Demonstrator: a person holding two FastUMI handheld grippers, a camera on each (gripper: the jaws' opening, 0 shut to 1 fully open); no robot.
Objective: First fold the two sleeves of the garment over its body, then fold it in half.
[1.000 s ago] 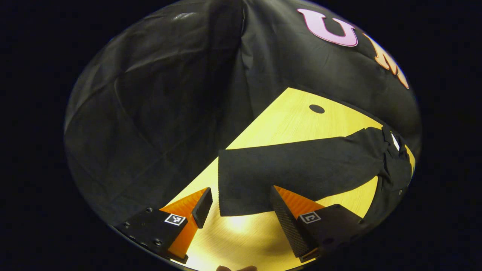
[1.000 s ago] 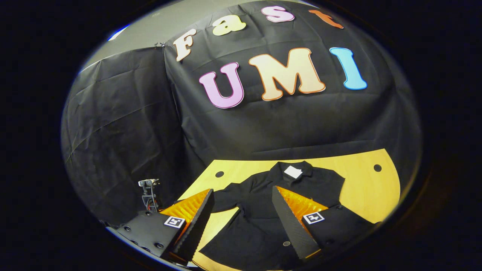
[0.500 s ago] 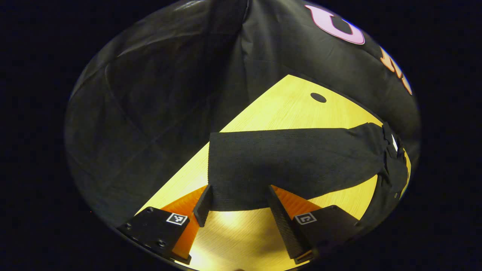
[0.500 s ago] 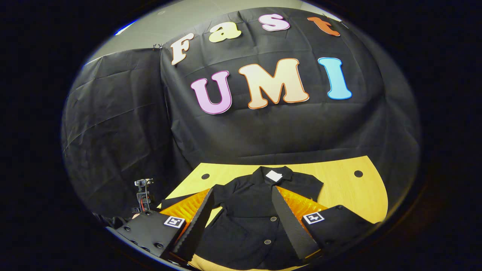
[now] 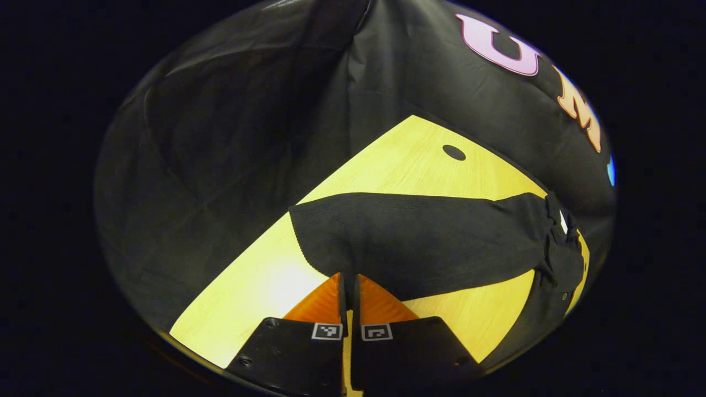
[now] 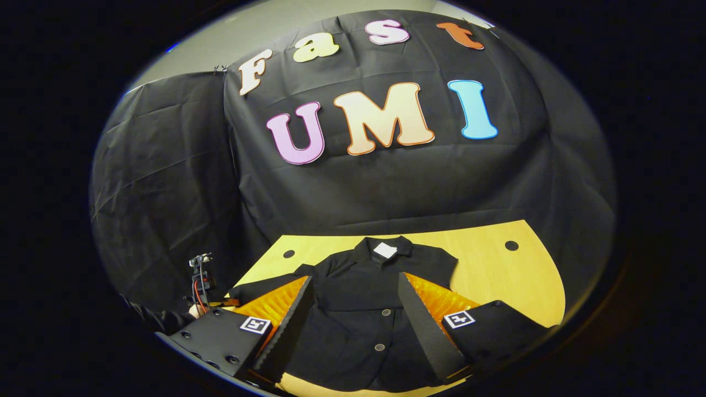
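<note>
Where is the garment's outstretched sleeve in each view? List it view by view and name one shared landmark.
Left gripper view: sleeve across the centre, its near edge between the left gripper's shut fingers.
Right gripper view: sleeve at lower left, stretching out from the shoulder.
Shared landmark: the white collar label.
</note>
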